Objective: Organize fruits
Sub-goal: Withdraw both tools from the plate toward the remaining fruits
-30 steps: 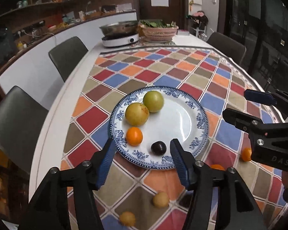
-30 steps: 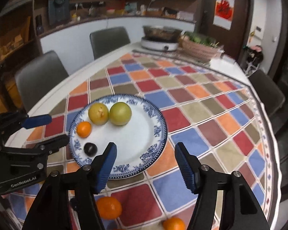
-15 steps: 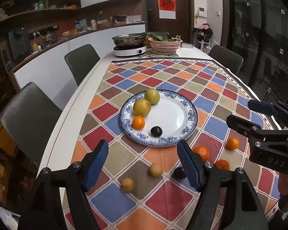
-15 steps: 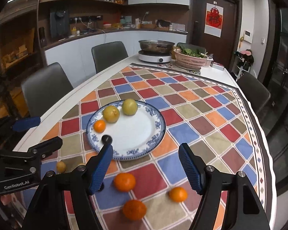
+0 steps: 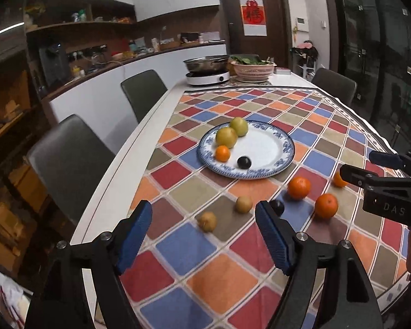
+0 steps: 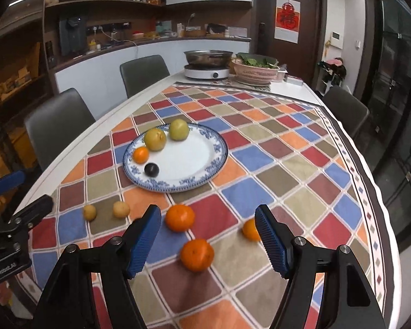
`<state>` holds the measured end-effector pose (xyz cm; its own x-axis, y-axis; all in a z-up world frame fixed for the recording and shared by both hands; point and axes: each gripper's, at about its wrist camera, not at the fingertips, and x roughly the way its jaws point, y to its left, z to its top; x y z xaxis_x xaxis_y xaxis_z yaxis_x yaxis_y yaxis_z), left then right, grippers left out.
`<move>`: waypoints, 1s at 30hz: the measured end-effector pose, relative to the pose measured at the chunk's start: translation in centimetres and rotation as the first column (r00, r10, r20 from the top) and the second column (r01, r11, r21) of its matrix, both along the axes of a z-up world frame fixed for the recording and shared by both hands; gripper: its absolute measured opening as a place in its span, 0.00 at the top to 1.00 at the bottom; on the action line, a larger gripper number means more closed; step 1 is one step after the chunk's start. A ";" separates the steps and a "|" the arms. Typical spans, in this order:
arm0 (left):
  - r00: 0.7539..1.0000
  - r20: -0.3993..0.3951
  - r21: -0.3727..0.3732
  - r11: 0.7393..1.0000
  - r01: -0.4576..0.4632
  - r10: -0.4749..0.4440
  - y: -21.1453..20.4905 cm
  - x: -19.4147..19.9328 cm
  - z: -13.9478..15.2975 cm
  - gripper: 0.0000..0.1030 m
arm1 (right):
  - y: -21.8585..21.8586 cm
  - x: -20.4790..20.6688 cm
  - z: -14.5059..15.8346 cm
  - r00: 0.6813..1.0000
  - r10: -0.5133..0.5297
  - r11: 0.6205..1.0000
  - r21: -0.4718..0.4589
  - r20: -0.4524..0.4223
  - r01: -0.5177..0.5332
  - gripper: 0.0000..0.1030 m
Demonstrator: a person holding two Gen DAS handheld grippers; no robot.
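A blue-rimmed white plate (image 5: 271, 153) (image 6: 194, 161) holds two yellow-green fruits (image 5: 227, 136) (image 6: 179, 129), a small orange (image 5: 222, 153) (image 6: 140, 155) and a dark plum (image 5: 244, 162) (image 6: 151, 169). Loose on the cloth near me lie three oranges (image 5: 299, 187) (image 6: 197, 254), two small yellow fruits (image 5: 243, 204) (image 6: 121, 209) and a dark plum (image 5: 277, 207). My left gripper (image 5: 204, 235) is open and empty, above the near cloth. My right gripper (image 6: 208, 240) is open and empty, above the loose oranges.
The table carries a checkered cloth (image 5: 260, 104). A cooker with a steel pot (image 5: 207, 68) and a basket of greens (image 5: 252, 70) stand at the far end. Dark chairs (image 5: 68, 159) (image 6: 345, 109) line both sides. The table edge runs close on the left.
Both grippers have pulled back and up from the plate toward the near end of the table. The loose fruits came into view. Both stayed open.
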<state>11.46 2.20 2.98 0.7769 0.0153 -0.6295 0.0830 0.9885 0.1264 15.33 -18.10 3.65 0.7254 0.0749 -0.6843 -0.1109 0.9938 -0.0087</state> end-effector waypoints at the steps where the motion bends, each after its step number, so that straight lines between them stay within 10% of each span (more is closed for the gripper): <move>1: 1.000 0.012 0.010 1.000 -0.008 0.007 0.3 -0.6 -0.1 0.25 | 0.1 -0.3 -0.2 1.000 -0.003 1.000 0.001 -0.009 0.003 0.31; 30: 0.991 -0.119 0.042 0.998 -0.051 0.056 2.2 1.5 -5.8 0.22 | 1.8 -0.2 -5.9 0.974 -0.099 0.995 -0.030 -0.203 0.095 0.31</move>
<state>13.00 4.43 -2.78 0.6931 0.0807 -0.7163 0.0473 0.9865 0.1569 15.13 -16.29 -2.24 0.5739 -0.0036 -0.8190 -0.0158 0.9998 -0.0154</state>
